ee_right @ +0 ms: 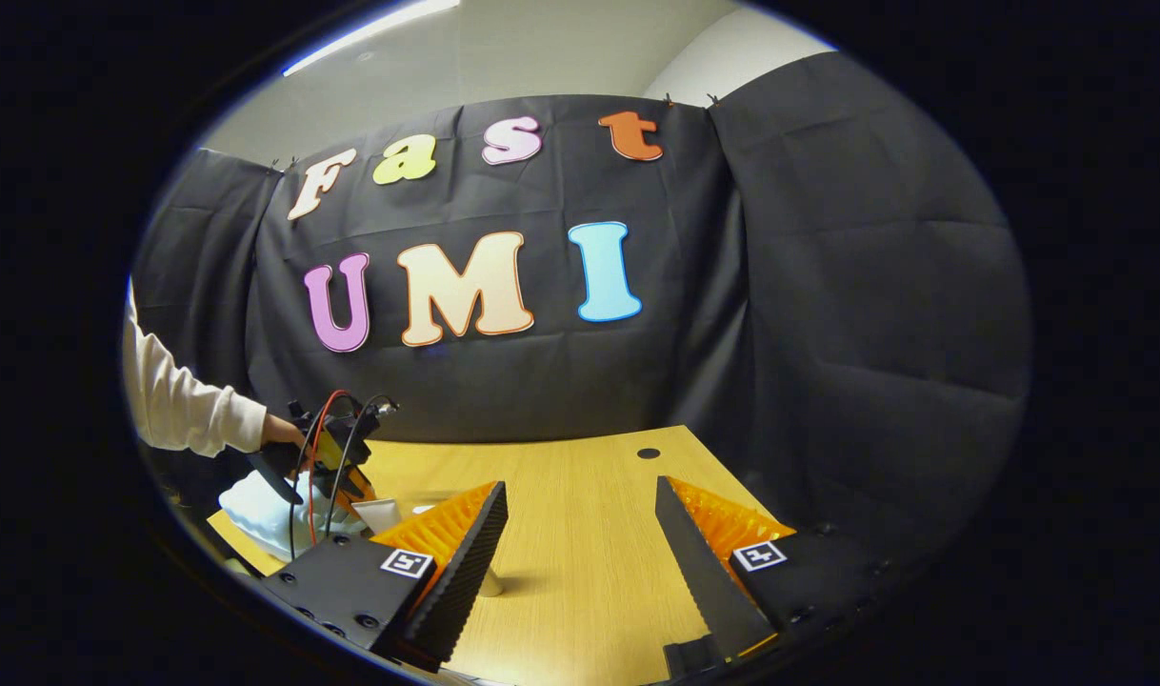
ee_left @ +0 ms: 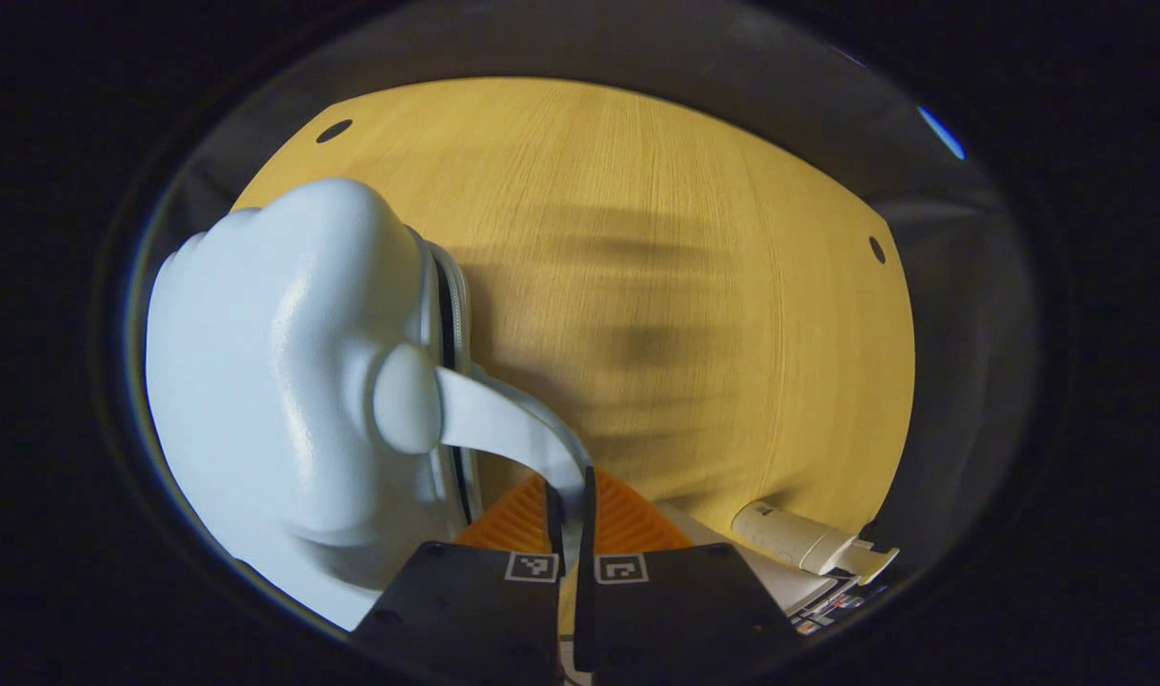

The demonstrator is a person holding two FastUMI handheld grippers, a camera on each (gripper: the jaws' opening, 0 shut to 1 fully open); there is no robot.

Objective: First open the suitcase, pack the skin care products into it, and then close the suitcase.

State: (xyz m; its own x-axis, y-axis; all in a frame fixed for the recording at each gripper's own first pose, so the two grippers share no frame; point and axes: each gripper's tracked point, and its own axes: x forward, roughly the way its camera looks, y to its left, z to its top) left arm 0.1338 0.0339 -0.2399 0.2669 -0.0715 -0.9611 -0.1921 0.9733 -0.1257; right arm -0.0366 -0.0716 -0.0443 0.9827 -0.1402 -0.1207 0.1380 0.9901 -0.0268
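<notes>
The pale white hard-shell suitcase (ee_left: 285, 381) lies shut on the wooden table (ee_left: 694, 238), at the left of the left gripper view. Its white strap handle (ee_left: 504, 424) runs from the shell down into my left gripper (ee_left: 570, 505), whose orange-backed fingers are shut on it. A white skin care tube (ee_left: 790, 535) lies at the lower right, close to that gripper. In the right gripper view my right gripper (ee_right: 580, 534) hangs open over bare table with nothing between its fingers. Far to its left, the left gripper (ee_right: 351, 494) sits on the suitcase (ee_right: 256, 514).
A hand in a white sleeve (ee_right: 180, 405) holds the left gripper. A small pale item (ee_right: 490, 583) stands on the table behind the right gripper's left finger. A printed box edge (ee_left: 832, 600) shows beneath the tube. Black cloth walls the table's far side.
</notes>
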